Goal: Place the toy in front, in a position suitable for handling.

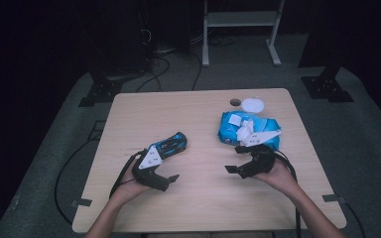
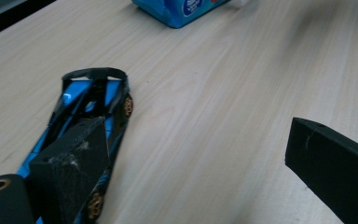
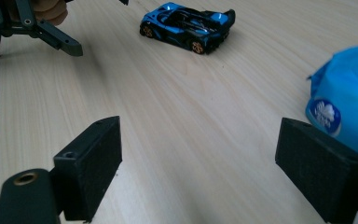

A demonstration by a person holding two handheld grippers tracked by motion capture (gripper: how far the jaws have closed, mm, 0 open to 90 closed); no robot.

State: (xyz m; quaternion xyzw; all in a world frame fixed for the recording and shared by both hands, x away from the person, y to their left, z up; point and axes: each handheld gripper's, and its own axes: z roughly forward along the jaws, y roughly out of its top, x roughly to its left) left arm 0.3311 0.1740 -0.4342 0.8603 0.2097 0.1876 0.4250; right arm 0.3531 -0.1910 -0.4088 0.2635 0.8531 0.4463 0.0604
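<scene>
1. Table (image 1: 198, 198): pale wood, w/ a blue wipes pack (image 1: 248, 130) at far right.
2. Right gripper (image 1: 240, 167): jaws wide, nothing betw. them; sits just in front of the pack, not touching it.
3. Left gripper (image 1: 162, 174): jaws wide, empty, right beside the toy car (image 1: 171, 145); one jaw overlaps the car in the left gripper view.
4. Step, prob.: approach to grab the car. Next: center the jaws across the car body, then close.

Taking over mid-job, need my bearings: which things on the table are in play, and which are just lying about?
In play:
- blue toy car, by the open left tool
- blue wipes pack, beside the open right tool

Lying about:
- white round lid
- cables on the floor
- white stand
</scene>
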